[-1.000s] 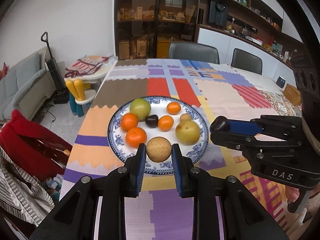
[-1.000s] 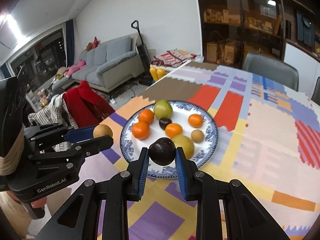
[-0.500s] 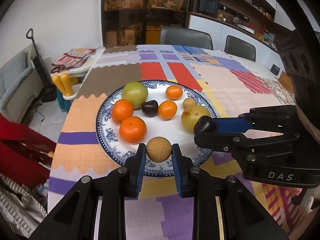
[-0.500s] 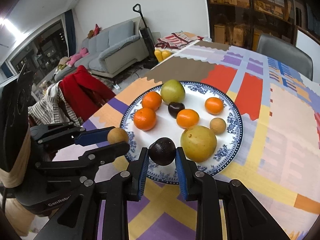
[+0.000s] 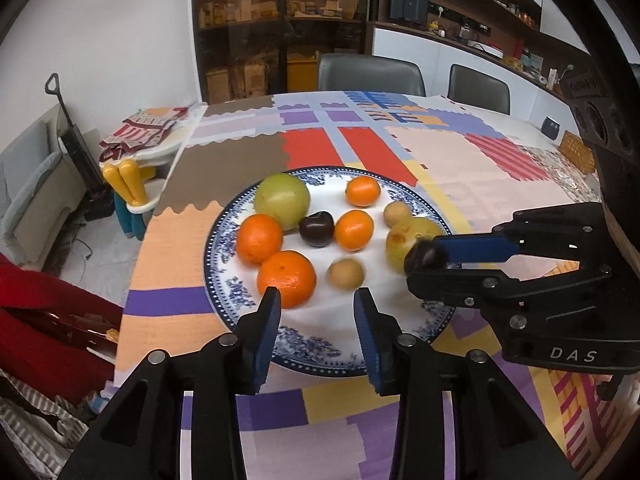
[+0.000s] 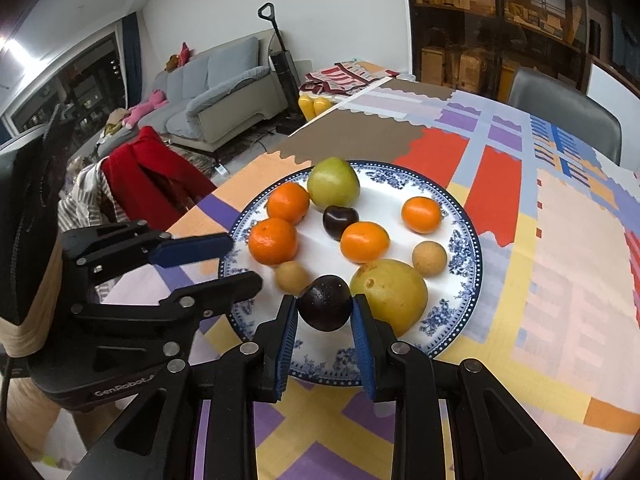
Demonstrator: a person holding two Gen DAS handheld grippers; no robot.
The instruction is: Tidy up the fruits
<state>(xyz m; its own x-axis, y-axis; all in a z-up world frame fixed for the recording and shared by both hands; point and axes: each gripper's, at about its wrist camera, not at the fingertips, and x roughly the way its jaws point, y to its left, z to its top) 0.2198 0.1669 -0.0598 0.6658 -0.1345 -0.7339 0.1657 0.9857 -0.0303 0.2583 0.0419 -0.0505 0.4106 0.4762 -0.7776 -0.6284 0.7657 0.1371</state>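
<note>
Both grippers point down at a slant toward the near edge of a blue-and-white plate (image 5: 224, 304) that stands on a table with a colourful patchwork cloth (image 5: 460, 168).

The left gripper (image 5: 318, 312) has its jaws opening. Its blue pads stand apart, and nothing is pressed between them. A small tan round fruit (image 5: 346, 274) lies on the white of the plate just beyond the fingertips, a little blurred, free of both pads. In the right wrist view the left gripper (image 6: 236, 260) comes in from the left side, with its two fingers one above the other over the plate rim, and the tan fruit (image 6: 292, 278) lies just beside their tips.

The right gripper (image 6: 324, 308) is closed narrowly on a dark purple fruit (image 6: 326, 302); both blue pads press its sides. The fruit sits low over the near part of the plate, touching or almost touching a big yellow-green fruit (image 6: 390, 294) on its right; I cannot tell if it already rests on the plate. In the left wrist view the right gripper (image 5: 428, 260) reaches in from the right side, with the dark fruit at its tip, blurred.

Further on the plate lie a green apple (image 5: 282, 200), four oranges, one dark plum (image 5: 316, 228) in the middle and another small tan fruit (image 5: 397, 213).
</note>
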